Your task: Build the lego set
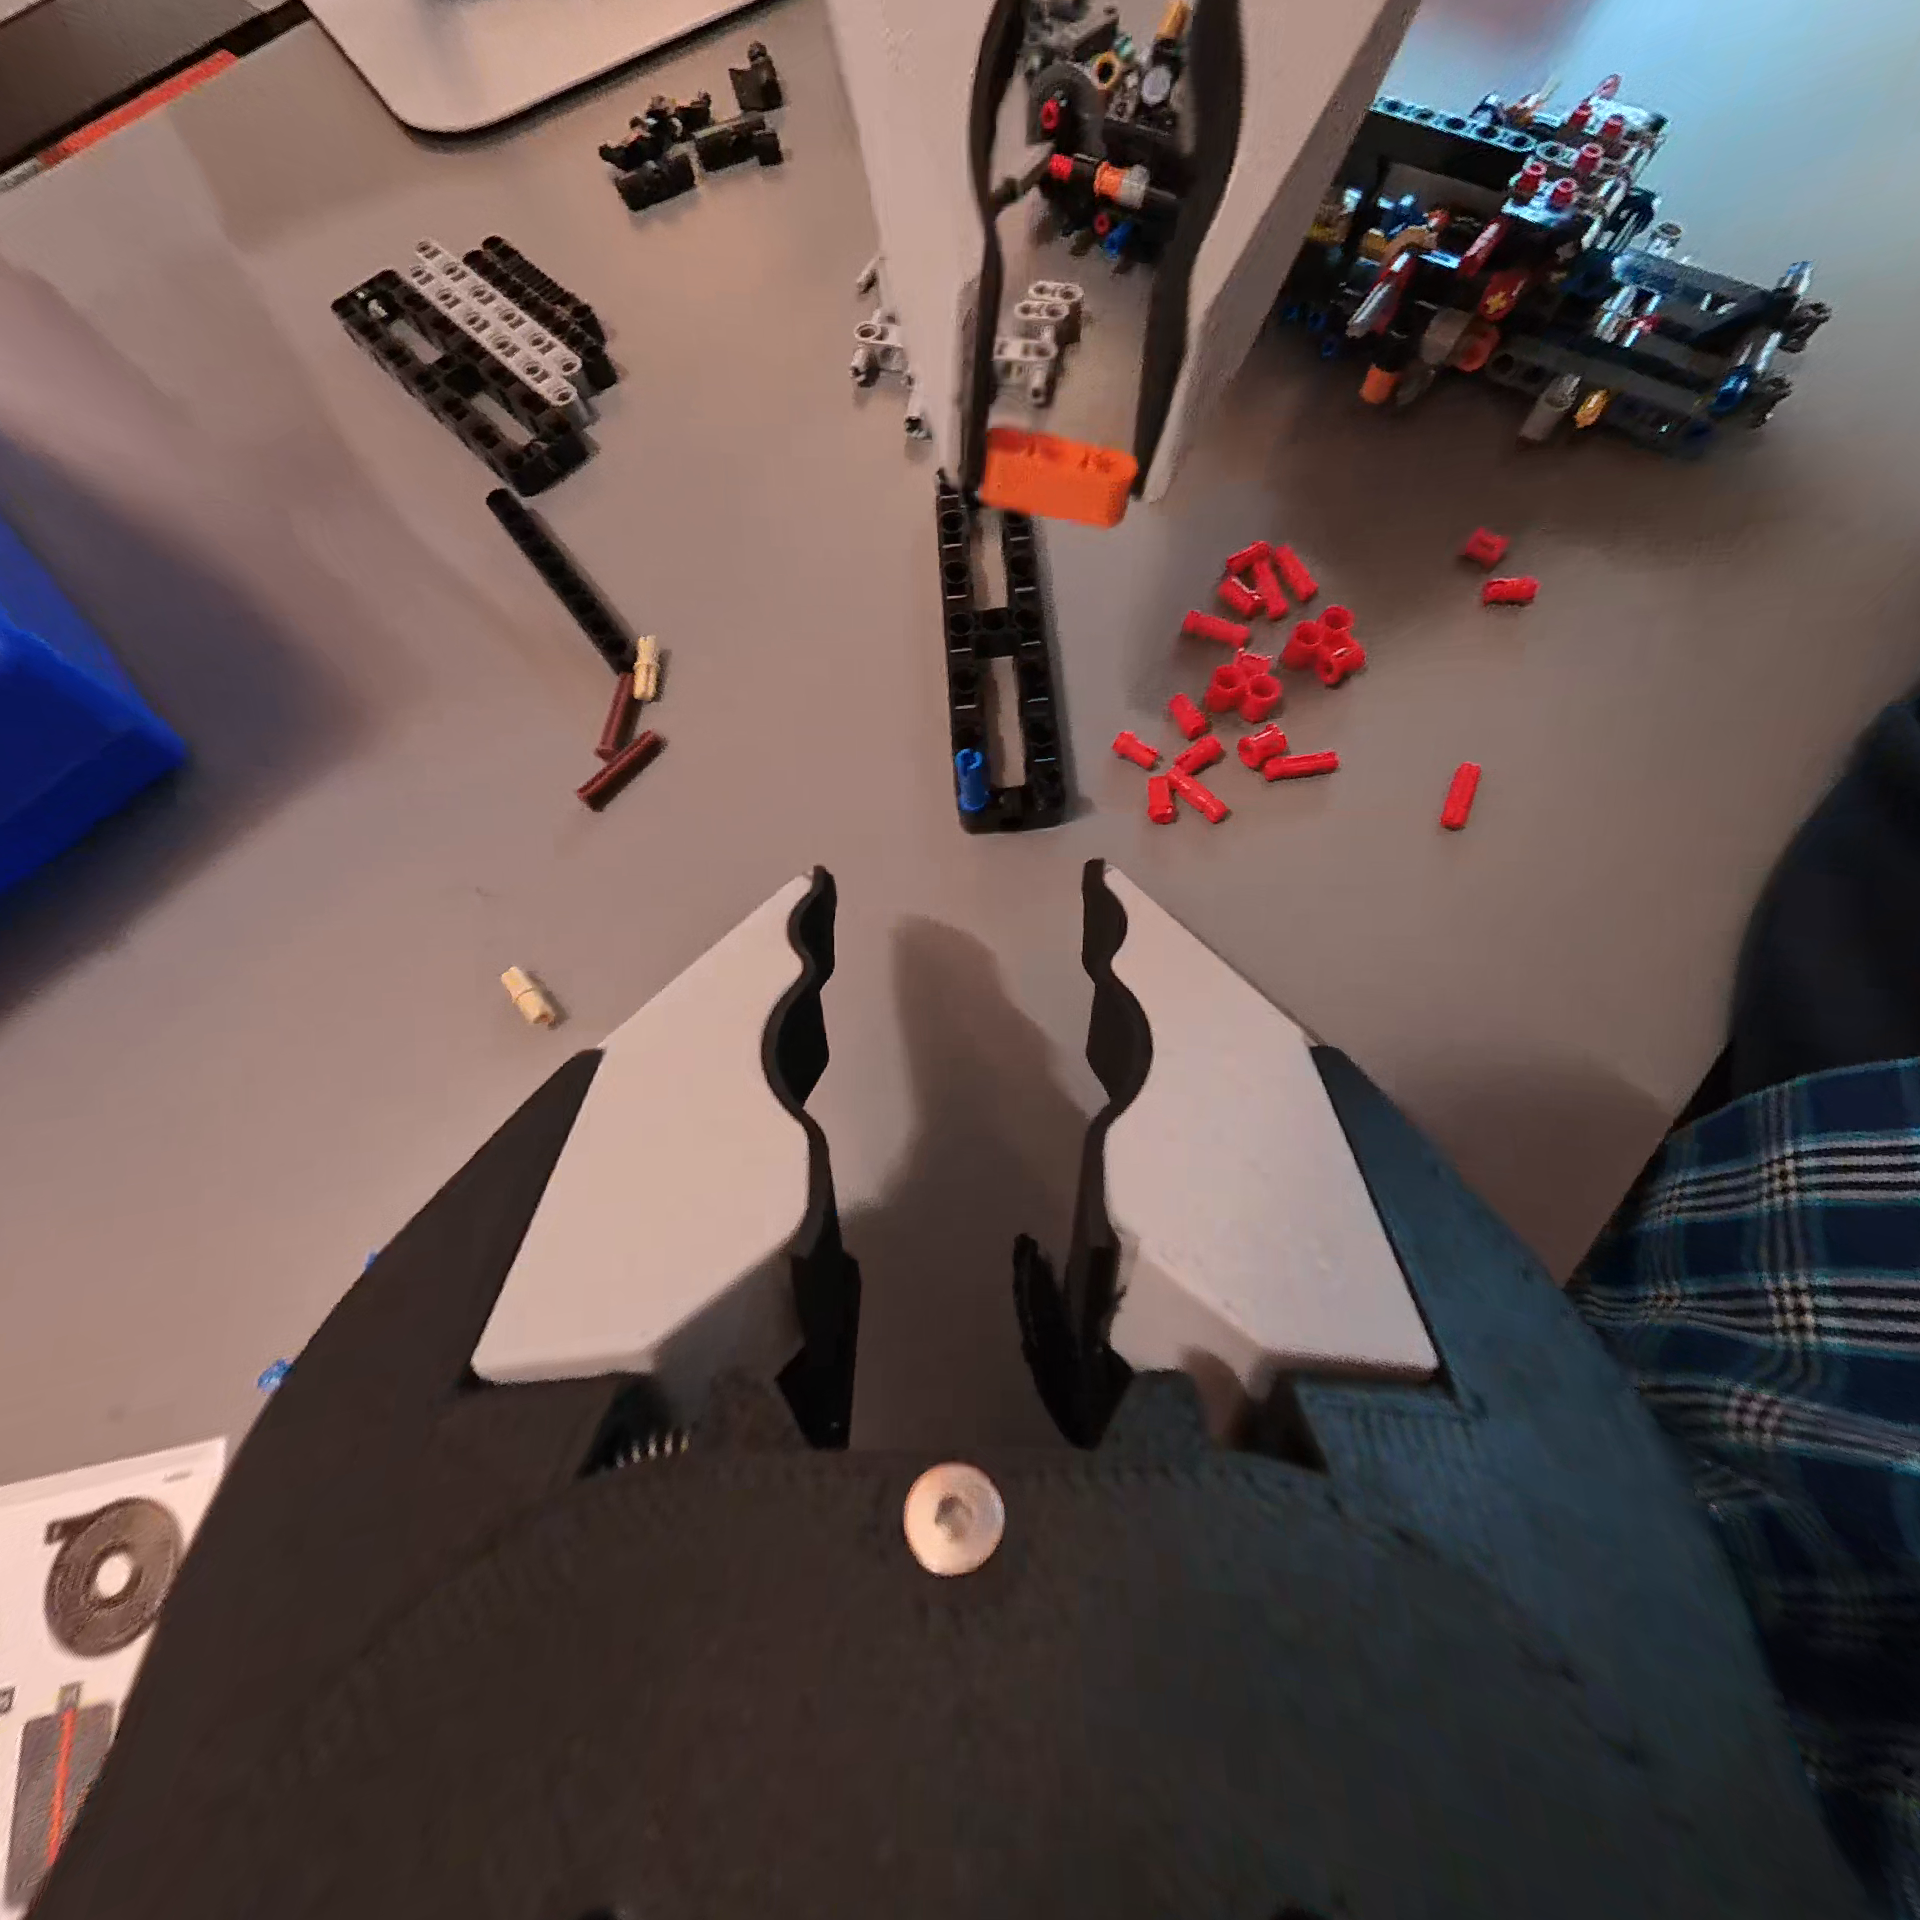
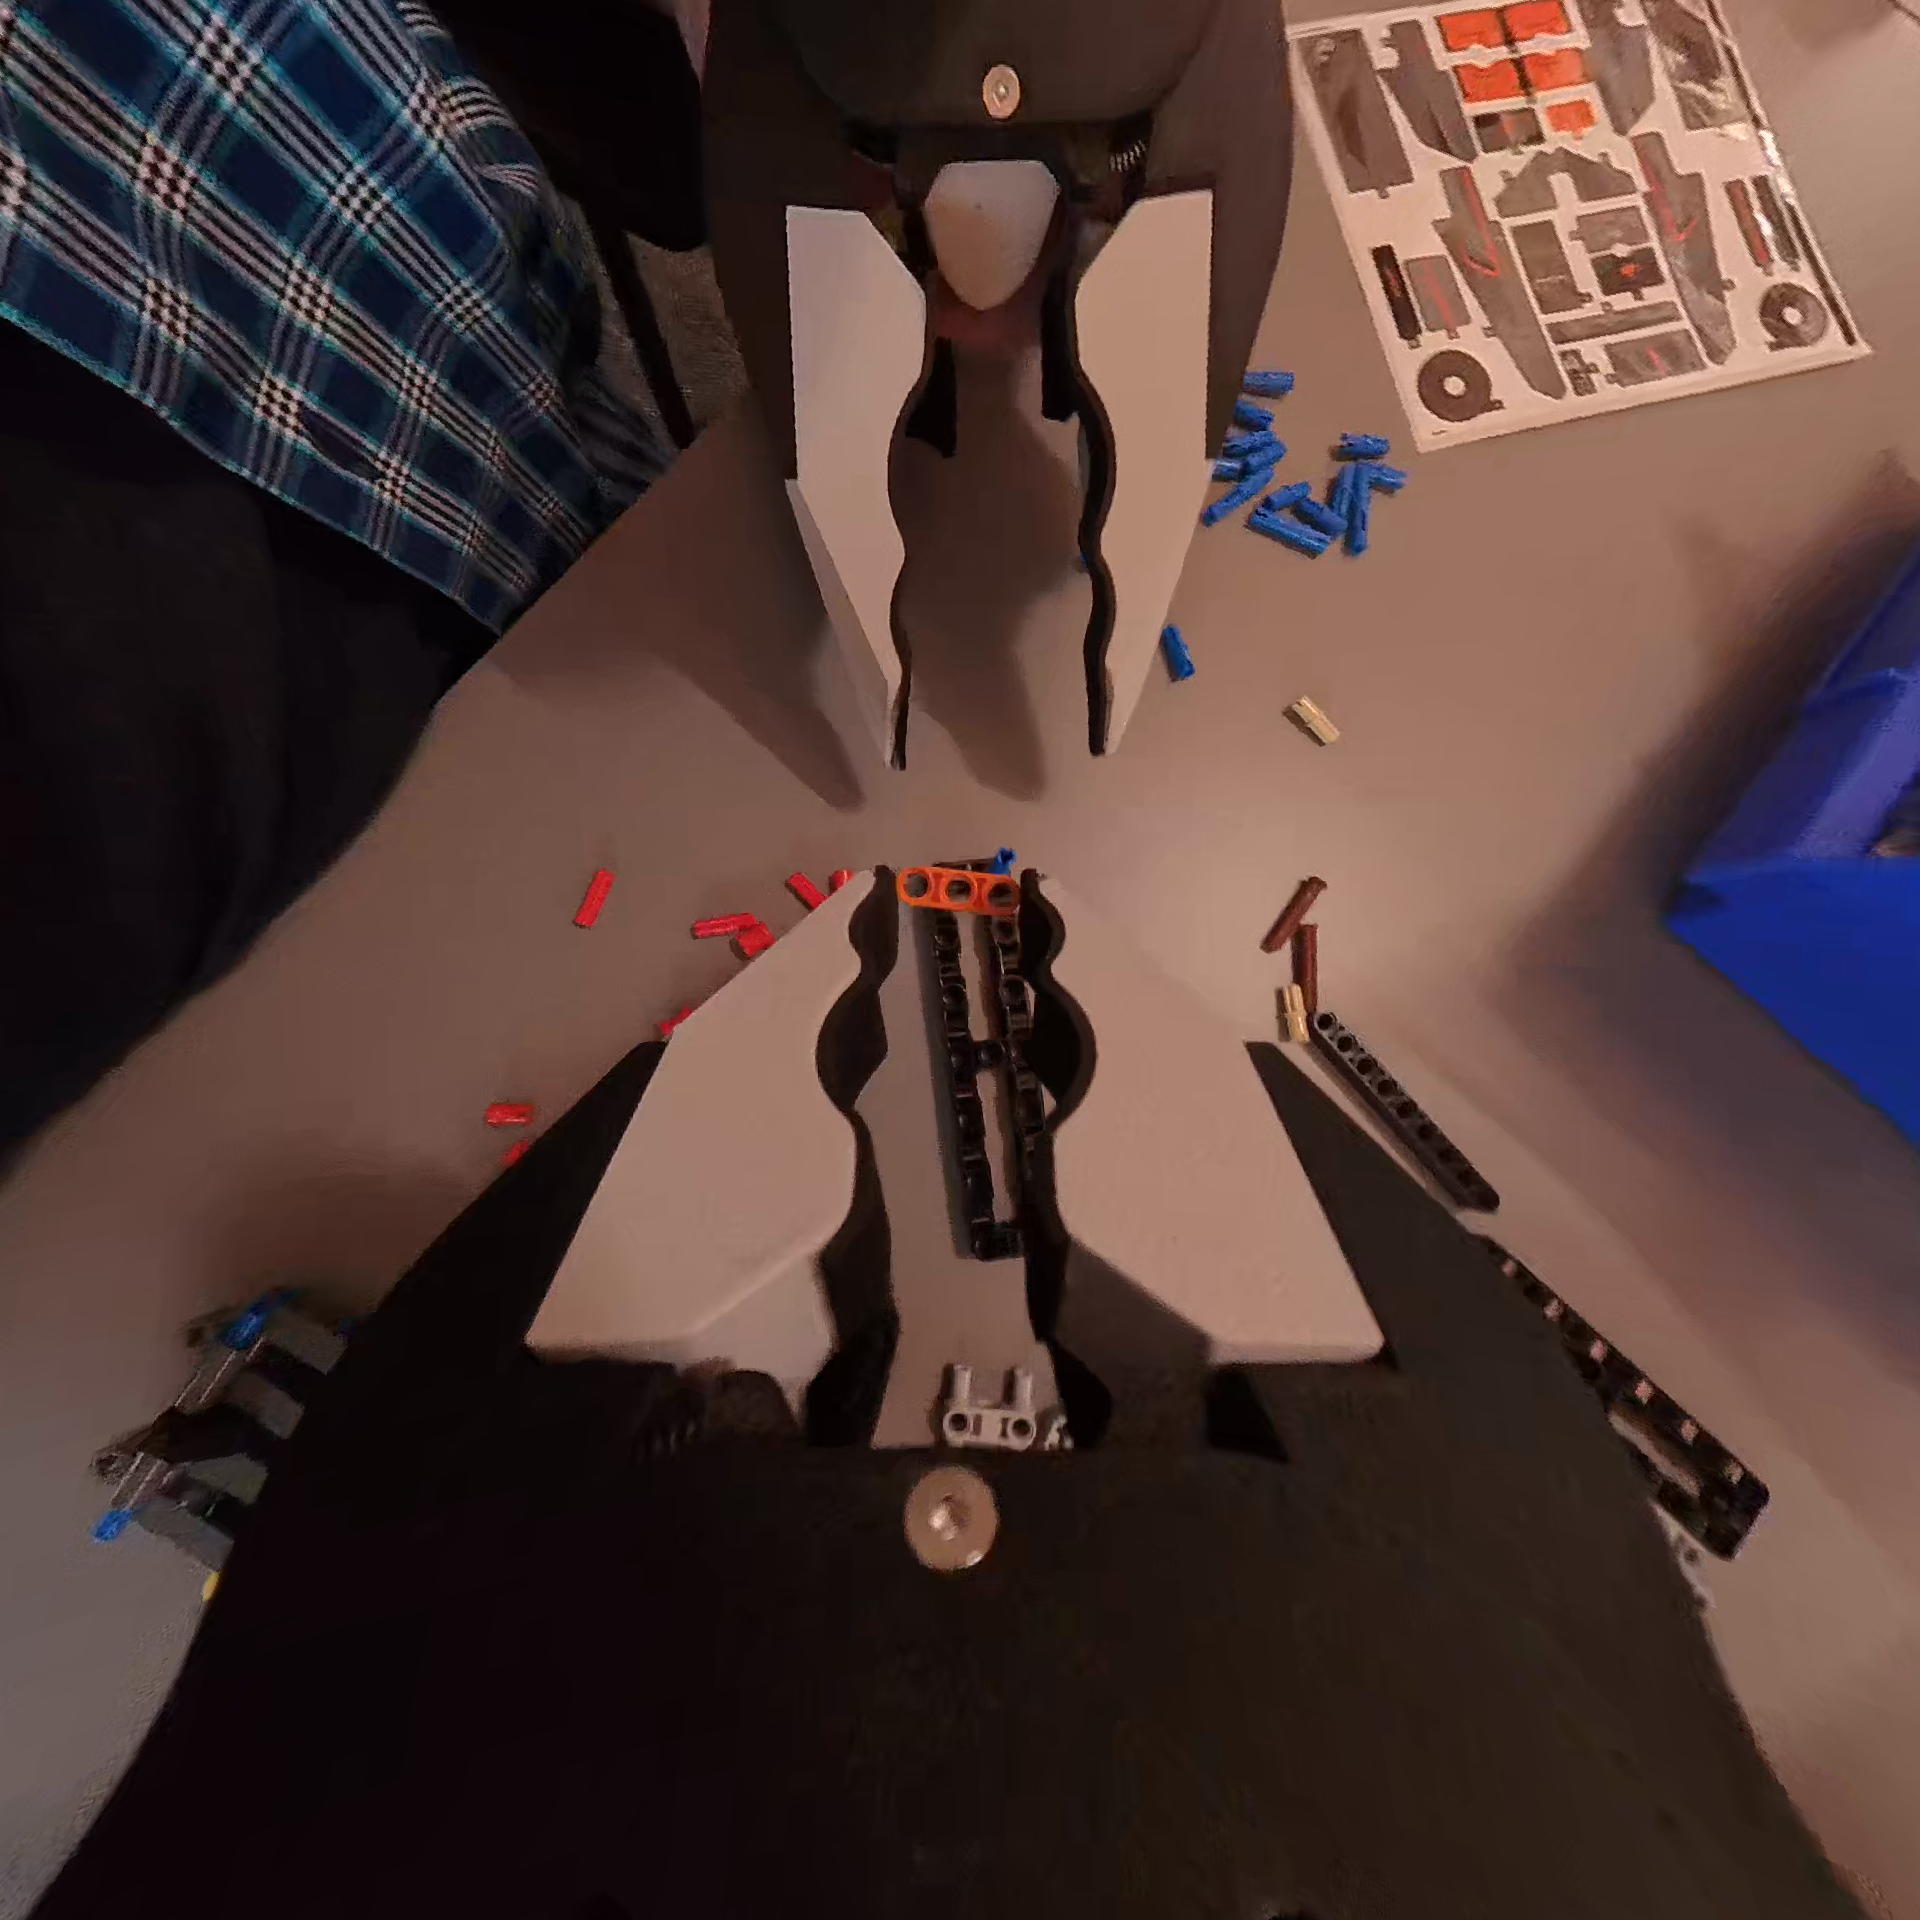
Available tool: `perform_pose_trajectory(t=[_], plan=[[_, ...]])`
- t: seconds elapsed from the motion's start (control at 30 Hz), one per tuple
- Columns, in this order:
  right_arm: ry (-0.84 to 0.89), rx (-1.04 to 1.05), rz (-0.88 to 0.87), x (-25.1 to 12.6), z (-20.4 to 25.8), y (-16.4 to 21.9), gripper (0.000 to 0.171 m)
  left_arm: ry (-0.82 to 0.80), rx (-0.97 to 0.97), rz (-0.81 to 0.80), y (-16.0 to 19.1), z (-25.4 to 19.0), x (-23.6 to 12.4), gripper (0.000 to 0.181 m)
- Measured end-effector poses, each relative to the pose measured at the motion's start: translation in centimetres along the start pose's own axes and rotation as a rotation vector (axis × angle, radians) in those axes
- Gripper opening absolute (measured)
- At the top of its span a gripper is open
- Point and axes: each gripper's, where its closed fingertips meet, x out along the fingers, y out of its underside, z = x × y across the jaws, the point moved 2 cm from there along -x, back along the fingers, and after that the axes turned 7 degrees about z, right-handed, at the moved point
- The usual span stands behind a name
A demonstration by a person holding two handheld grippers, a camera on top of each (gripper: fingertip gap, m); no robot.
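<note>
On the surface point(image 1: 312, 935): grey, strewn with loose parts.
Black frame point(image 1: 1000, 665): lies flat between both claws.
Right claw point(image 2: 957, 883): pinches orange beam point(image 2: 958, 889) just over the frame's end.
Left claw point(image 1: 956, 883): gaping, empty, near the frame.
Advice: brace frame with left; align holes squarely, then press down.

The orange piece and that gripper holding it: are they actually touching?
Touching. In the left wrist view the orange piece sits clamped between the right gripper fingertips, and the right wrist view shows the same grip.
</note>
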Motion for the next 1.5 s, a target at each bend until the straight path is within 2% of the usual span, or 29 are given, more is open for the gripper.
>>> perform_pose_trajectory(t=[0.2,0.43,0.63,1.0,1.5], plan=[[-0.046,-0.079,0.041,2.0,0.1,0.3,0.021,0.017,0.030,-0.021,-1.4,-1.3,0.9,0.043],[-0.090,-0.140,0.053,3.6,-0.4,0.5,0.020,0.018,0.006,-0.020,-1.4,-1.3,0.9,0.038],[-0.131,-0.159,0.033,4.2,-0.4,0.5,0.021,0.001,0.069,-0.048,-1.6,-1.6,0.2,0.028],[-0.149,-0.173,0.041,4.3,-0.5,0.7,0.021,-0.050,0.148,-0.061,-2.2,-2.0,0.3,0.029],[-0.171,-0.172,0.046,4.6,-0.7,0.8,0.021,-0.030,0.044,0.092,-0.1,-1.2,2.6,0.033]])
